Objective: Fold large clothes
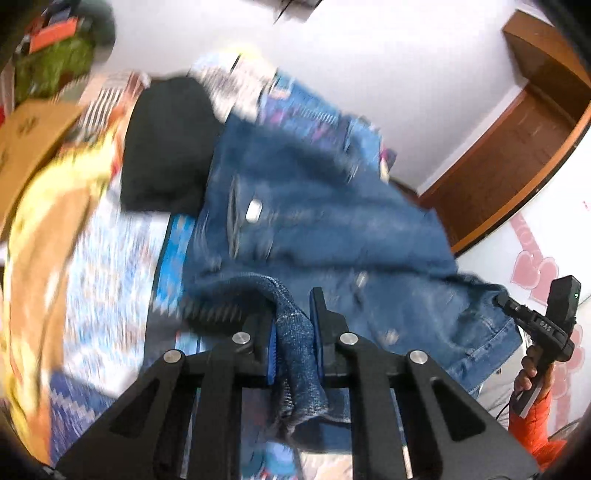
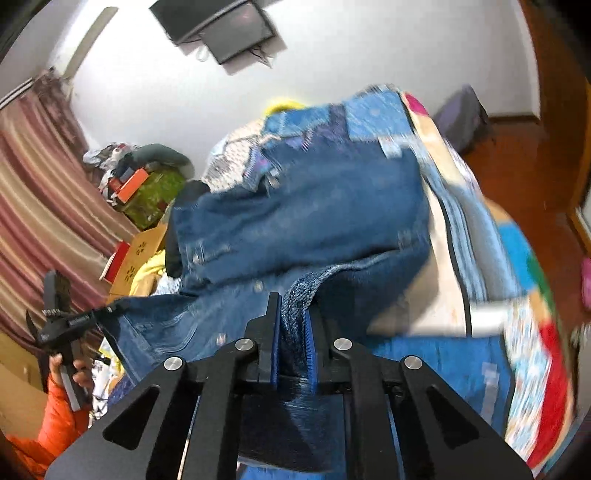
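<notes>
A large blue denim jacket (image 1: 325, 221) hangs stretched between my two grippers above a bed; it also shows in the right wrist view (image 2: 295, 221). My left gripper (image 1: 293, 325) is shut on a bunched denim edge of the jacket. My right gripper (image 2: 293, 325) is shut on another denim edge. The right gripper also appears at the right of the left wrist view (image 1: 535, 321), pinching the jacket's corner. The left gripper appears at the left of the right wrist view (image 2: 70, 321), holding the other corner. The picture is blurred by motion.
A bed with a patterned blue blanket (image 2: 461, 362) lies under the jacket. A black garment (image 1: 166, 147) and a yellow cloth (image 1: 48, 229) lie on it. Cardboard boxes (image 2: 142, 251), a striped curtain (image 2: 44, 206), a wall screen (image 2: 221, 26) and a wooden door frame (image 1: 517, 147) surround it.
</notes>
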Tool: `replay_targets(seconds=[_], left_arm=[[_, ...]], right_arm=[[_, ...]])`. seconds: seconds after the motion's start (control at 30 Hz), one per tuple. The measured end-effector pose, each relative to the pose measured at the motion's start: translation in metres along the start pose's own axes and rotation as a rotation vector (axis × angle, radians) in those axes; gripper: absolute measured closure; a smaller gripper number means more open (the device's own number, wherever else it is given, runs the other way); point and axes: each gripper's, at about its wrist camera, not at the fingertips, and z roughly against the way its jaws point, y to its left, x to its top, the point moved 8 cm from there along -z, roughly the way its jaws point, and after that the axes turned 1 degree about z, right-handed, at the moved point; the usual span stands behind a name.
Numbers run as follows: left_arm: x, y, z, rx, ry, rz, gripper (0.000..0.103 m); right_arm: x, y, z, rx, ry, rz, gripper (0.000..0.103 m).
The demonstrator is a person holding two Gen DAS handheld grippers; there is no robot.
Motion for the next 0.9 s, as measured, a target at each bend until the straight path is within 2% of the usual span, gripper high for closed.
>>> replay_targets(seconds=[0.13,0.23,0.37,0.47,0.6,0.7,0.83,0.9], left_arm=[[0.050,-0.009,-0.001,-0.021,-0.068,-0.015,0.089],[0.087,-0.008,-0.010,-0.008,-0.108,-0.019,0.089],[0.133,0.000,-0.041,0.085,-0.145,-0.053,0.089],[0.155,0.014,-0.078,0.185,-0.127,-0.086,0.089],[0.167,0.037,-0.134,0.252,-0.080,-0.095,0.089],[0.168,0.051,-0.164,0.287,-0.058,-0.105,0.089],[0.163,0.060,-0.188,0.299,-0.037,-0.117,0.088],[0.160,0.060,-0.189,0.306,-0.035,-0.132,0.087]], right_arm=[[0.040,0.006,-0.009,-0.040,-0.049,0.083,0.093],[0.072,-0.002,-0.018,-0.074,-0.087,0.103,0.093],[0.111,-0.026,-0.040,-0.123,-0.118,0.080,0.093],[0.131,-0.055,-0.073,-0.175,-0.105,0.037,0.093],[0.138,-0.094,-0.130,-0.219,-0.021,-0.031,0.093],[0.133,-0.116,-0.156,-0.228,0.027,-0.072,0.093],[0.127,-0.125,-0.162,-0.222,0.050,-0.068,0.093],[0.126,-0.123,-0.161,-0.209,0.064,-0.053,0.089]])
